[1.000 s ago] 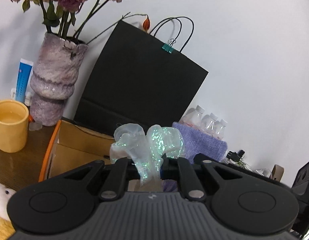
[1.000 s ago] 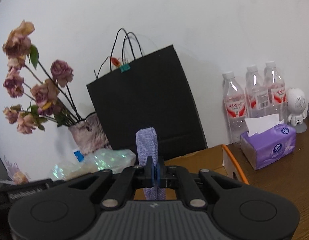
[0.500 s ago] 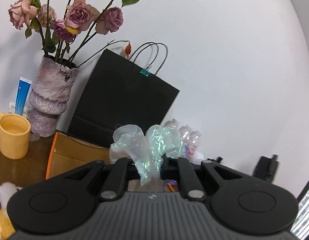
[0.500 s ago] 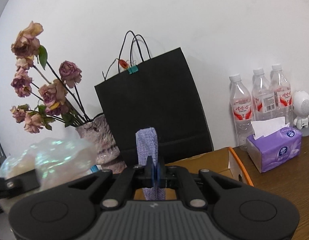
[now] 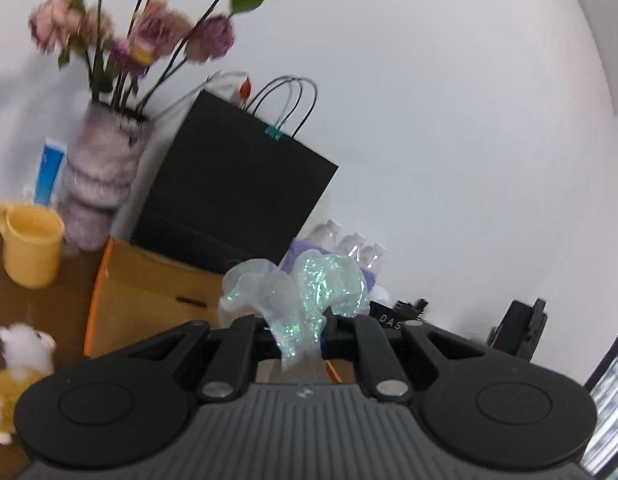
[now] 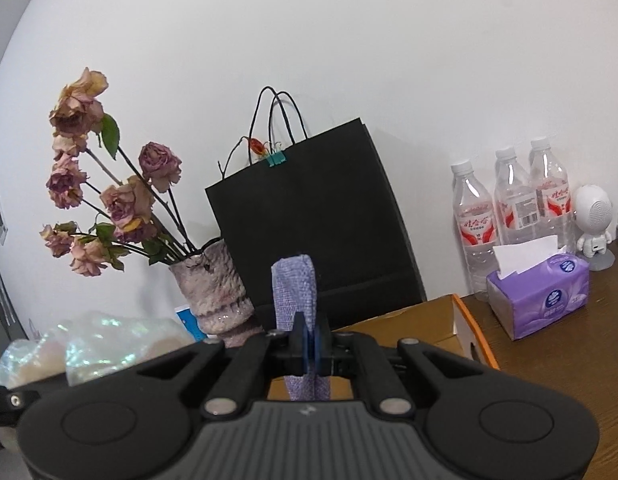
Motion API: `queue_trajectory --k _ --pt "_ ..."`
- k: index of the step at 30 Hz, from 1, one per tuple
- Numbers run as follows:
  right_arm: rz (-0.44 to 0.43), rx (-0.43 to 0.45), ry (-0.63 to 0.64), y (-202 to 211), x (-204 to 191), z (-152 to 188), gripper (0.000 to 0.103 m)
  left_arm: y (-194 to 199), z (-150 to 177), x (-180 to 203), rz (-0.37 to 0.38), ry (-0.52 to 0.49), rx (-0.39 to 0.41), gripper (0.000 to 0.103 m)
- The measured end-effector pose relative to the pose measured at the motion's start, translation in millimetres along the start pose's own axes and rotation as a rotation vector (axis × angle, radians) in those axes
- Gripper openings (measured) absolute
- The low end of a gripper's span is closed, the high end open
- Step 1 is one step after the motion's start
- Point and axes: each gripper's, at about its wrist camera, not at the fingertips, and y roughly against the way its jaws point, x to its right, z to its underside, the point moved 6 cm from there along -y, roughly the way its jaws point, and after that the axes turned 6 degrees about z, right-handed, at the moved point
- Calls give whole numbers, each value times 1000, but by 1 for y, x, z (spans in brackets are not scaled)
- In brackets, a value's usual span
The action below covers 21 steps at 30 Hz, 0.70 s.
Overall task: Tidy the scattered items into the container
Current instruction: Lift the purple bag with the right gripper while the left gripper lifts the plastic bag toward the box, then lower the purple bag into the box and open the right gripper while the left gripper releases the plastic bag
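Note:
My left gripper [image 5: 299, 330] is shut on a glittery translucent scrunchie [image 5: 297, 292] and holds it above the near edge of the open cardboard box [image 5: 149, 292] with the orange rim. My right gripper [image 6: 311, 346] is shut on a folded lilac knitted cloth [image 6: 295, 292], held above the same box [image 6: 429, 320]. The scrunchie also shows at the lower left of the right wrist view [image 6: 93, 340]. The lilac cloth shows behind the scrunchie in the left wrist view [image 5: 367, 276].
A black paper bag [image 6: 317, 224] stands behind the box. A vase of dried roses [image 5: 101, 184], a yellow mug [image 5: 31, 244] and a plush toy [image 5: 17, 360] are to the left. Water bottles [image 6: 513, 208], a purple tissue pack [image 6: 541, 292] and a white figurine [image 6: 593, 220] are to the right.
The left gripper has swung and dropped back toward the box with the scrunchie. The right gripper has drifted slightly, still holding the cloth.

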Motion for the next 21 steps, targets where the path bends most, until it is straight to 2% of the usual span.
queue_trajectory --k 3,7,11,12,13,14,15,17,21 --pt "-3 -3 -4 3 1 1 2 -3 2 -3 -20 11 -16 11" --pt "-5 -5 -4 3 2 1 2 2 0 7 -2 -10 -11 11" --pt "-7 -9 -7 1 4 2 2 14 -6 21 14 -66 40 11" --pt "-6 -10 -8 1 4 2 2 10 -1 15 -28 -83 33 11" --pt "-8 -10 -10 1 5 2 2 0 9 1 -78 -52 -14 10" --pt "-11 -10 -12 1 5 1 2 -10 20 -13 -87 8 -75 9" --pt "-12 -9 -11 1 5 1 2 -14 28 -18 -60 43 -107 9" --pt "-13 -6 -7 1 5 0 2 -11 29 -14 -39 22 -89 9" --pt "-13 -10 -10 0 5 1 2 -11 20 -11 -43 9 -69 9"
